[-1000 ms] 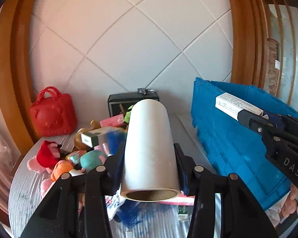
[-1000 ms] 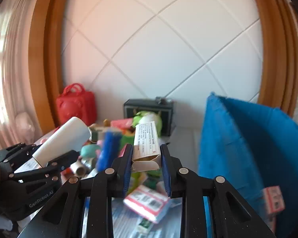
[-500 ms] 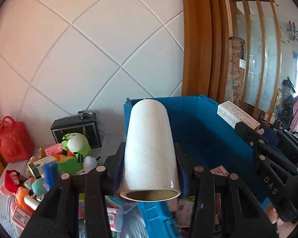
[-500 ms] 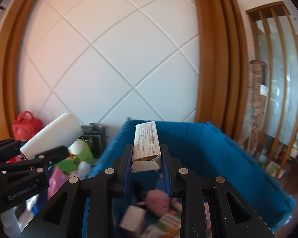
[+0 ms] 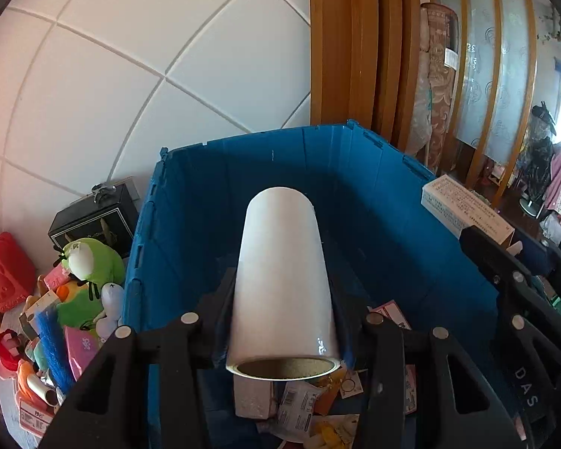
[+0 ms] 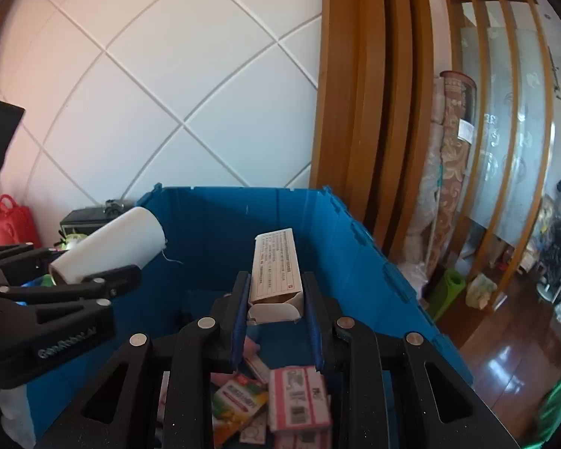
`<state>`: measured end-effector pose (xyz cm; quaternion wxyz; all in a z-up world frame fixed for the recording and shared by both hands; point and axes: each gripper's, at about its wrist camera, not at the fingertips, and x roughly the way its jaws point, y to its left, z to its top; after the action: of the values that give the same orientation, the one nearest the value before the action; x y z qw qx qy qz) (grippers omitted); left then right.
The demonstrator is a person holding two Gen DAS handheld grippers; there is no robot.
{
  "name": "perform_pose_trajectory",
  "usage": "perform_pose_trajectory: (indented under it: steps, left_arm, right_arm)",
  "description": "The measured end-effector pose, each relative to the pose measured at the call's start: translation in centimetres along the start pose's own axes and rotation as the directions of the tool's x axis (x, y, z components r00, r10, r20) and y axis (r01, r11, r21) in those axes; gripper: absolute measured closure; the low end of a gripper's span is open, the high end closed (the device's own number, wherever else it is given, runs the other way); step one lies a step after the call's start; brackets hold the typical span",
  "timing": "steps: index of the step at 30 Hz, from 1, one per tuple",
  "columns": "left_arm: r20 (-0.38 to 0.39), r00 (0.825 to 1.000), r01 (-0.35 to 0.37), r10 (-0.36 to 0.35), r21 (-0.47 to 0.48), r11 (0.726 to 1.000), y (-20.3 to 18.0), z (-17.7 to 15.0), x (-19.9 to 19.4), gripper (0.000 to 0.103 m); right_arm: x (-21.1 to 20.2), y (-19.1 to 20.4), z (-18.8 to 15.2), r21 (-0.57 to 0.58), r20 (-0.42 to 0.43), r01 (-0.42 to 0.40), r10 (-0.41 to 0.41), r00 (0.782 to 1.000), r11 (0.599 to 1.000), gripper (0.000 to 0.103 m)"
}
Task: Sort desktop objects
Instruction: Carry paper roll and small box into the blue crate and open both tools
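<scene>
left gripper (image 5: pixel 280 295) + right gripper (image 6: pixel 276 299) | moved from table clutter | now over blue bin (image 5: pixel 374 194)

Roll (image 5: pixel 282 273): white, brown cardboard core. Crate (image 5: pixel 374 202): solid blue. Carton (image 6: pixel 276 267): white w/ fine print, small red mark. Plush (image 5: pixel 89 262): green w/ white face. Handbag (image 5: pixel 2 269): red. Wall (image 5: pixel 149 75): white, diamond-grid grooves. Trim (image 6: pixel 355 93): orange-brown wood.

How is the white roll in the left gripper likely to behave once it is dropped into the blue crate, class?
The white roll is cylindrical, so it will probably roll. Its hollow cardboard core suggests lightness. The glossy wrap looks slippery in the left gripper.
</scene>
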<state>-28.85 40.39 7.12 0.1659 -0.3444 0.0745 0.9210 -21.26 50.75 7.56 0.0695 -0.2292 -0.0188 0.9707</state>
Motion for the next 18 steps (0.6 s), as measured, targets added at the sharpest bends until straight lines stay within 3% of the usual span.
perform_pose_trajectory:
  steps: [2,3,5,7,11,18]
  left_arm:
    - [-0.021,1.0,-0.01,0.01,-0.01,1.0,-0.2,1.1,1.1,0.059]
    - [-0.034,0.999,-0.02,0.019,-0.007,1.0,-0.5,1.7,1.8,0.058]
    - [-0.069,0.997,-0.022,0.022,0.001,1.0,-0.7,2.3,2.9,0.059]
    - [-0.104,0.995,-0.01,0.01,-0.005,1.0,-0.7,2.3,3.9,0.059]
    - [-0.169,0.985,0.016,-0.018,-0.012,1.0,-0.7,1.7,5.2,0.059]
    - [-0.094,0.996,0.001,0.0,0.007,1.0,-0.8,1.7,3.9,0.058]
  right_arm:
    - [1.1,-0.8,1.3,0.021,-0.048,-0.048,0.049,0.998,0.999,0.076]
    - [1.3,-1.0,2.2,0.013,-0.03,-0.062,0.062,0.998,0.998,0.076]
    - [2.7,-1.1,3.5,-0.014,-0.064,-0.012,0.011,0.998,1.0,0.076]
    - [4.4,-1.3,4.4,-0.009,-0.103,-0.04,0.039,0.994,0.999,0.076]
    - [7.6,-0.3,3.5,-0.062,-0.204,-0.009,-0.004,0.979,0.998,0.076]
    - [9.1,0.2,2.0,-0.1,-0.246,0.0,-0.024,0.969,0.995,0.075]
